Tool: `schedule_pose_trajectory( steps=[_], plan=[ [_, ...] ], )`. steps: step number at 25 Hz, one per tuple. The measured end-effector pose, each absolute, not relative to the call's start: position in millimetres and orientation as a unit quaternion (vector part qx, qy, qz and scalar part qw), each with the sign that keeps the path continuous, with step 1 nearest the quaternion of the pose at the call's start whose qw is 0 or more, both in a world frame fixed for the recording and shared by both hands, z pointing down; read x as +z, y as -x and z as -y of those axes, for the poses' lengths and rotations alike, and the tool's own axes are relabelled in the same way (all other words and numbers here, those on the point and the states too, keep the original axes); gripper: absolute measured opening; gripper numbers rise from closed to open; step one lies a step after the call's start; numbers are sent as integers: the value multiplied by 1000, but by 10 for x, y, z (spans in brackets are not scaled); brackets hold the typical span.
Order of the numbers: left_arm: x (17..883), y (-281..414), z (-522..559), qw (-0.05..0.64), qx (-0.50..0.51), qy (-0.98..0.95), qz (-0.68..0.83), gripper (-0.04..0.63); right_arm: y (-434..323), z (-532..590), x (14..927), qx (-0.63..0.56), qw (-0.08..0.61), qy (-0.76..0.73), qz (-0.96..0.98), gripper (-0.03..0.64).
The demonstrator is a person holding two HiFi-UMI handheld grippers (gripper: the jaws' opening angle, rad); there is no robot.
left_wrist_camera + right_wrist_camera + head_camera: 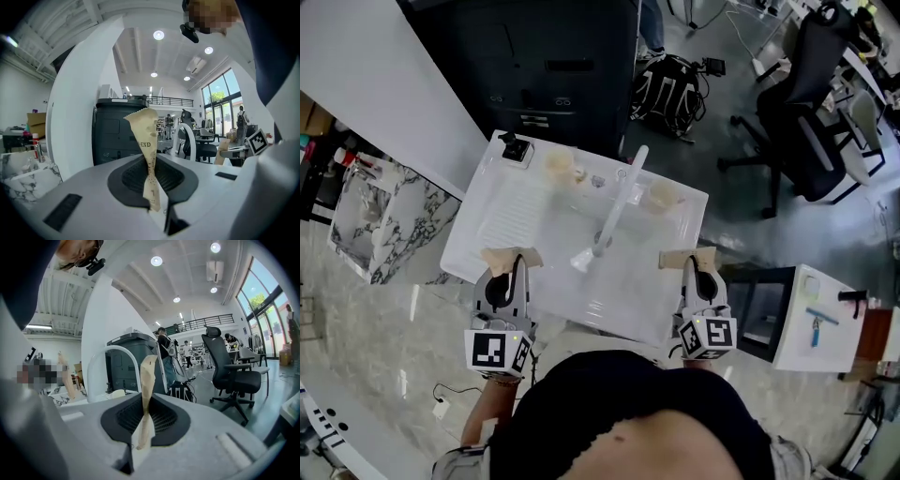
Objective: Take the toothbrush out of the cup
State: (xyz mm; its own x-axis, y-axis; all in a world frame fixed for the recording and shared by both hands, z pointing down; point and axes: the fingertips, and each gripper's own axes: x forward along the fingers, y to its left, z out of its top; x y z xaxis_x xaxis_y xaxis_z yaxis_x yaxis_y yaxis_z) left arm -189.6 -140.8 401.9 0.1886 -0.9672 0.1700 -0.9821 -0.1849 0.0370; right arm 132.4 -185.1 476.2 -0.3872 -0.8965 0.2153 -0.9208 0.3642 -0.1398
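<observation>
A white sink top [502, 220] lies in front of me, with a tall white arched tap [614, 211] over its basin. Two beige round things [560, 164] [662, 195] stand at its back edge, one on each side of the tap; I cannot tell whether either is the cup. I cannot make out a toothbrush. My left gripper [511, 255] [143, 117] hovers at the near left edge and is shut, with its taped pads pressed together on nothing. At the near right edge my right gripper [684, 260] [149, 364] is shut and empty too.
A small black object [516, 150] sits at the sink top's back left corner. A dark cabinet [548, 66] stands behind it. To the right is a low white table [811, 356] bearing a blue item [815, 328]. Office chairs [806, 112] and a backpack [667, 94] stand beyond.
</observation>
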Motion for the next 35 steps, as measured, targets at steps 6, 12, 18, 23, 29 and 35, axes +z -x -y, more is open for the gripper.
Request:
schedule_pose_trajectory(
  steps=[6,12,18,23,29,35],
  plan=[
    [4211,1850,1238,95,54,-752,651,32,-1301,1821,4747,117,55,-548,826,32],
    [4333,1836,1156,113,55,-747,653,32,-1267,1802,4742,113,63,-545,829,31],
    [4384,1932,1167,107,56,-740,662,32,-1177,1774,4748,112,70,-539,832,32],
    [4385,2010,1176,100,62,-735,667,32,-1152,1724,4728,110,68,-535,835,31],
    [4312,1969,1211,95,65,-741,662,32,-1168,1725,4711,112,65,-538,833,31],
    [4372,1917,1185,102,63,-746,655,32,-1180,1714,4739,113,72,-537,833,31]
  ],
)
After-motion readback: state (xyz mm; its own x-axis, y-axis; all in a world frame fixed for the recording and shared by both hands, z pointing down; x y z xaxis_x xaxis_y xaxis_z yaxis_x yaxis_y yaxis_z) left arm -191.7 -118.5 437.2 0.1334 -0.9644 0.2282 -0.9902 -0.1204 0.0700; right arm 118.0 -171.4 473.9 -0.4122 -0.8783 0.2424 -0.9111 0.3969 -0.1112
